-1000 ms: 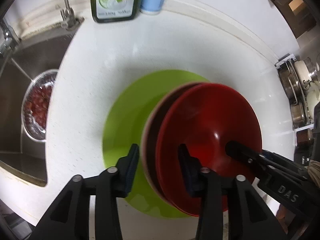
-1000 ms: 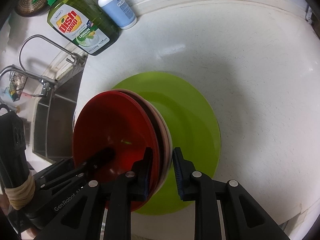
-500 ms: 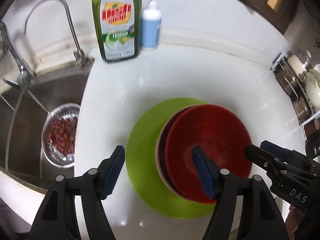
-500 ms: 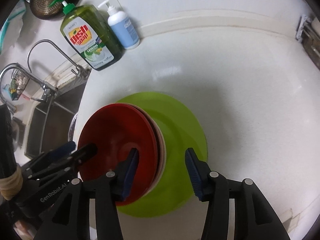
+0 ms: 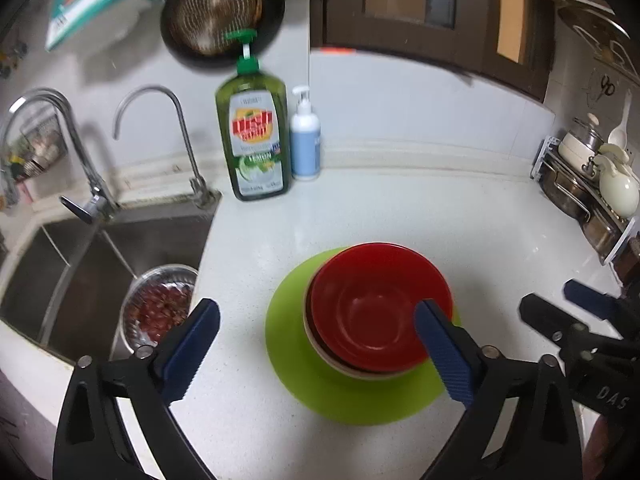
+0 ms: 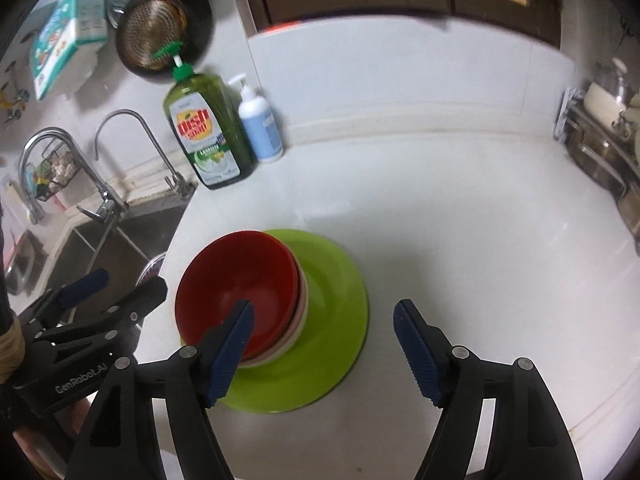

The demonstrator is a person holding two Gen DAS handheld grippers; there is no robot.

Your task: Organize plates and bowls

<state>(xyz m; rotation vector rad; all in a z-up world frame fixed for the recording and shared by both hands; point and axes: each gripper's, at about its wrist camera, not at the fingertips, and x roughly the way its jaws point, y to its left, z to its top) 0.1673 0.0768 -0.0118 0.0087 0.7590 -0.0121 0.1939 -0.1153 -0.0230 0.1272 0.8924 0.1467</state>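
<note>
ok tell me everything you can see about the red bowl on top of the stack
The red bowl is glossy, plastic by the look, round with a wide flared rim and a small flat bottom. It is empty and sits upright, nested in a paler bowl whose rim shows beneath. The stack rests off-centre on a lime green plate on the white counter. Neither gripper touches it.
</note>
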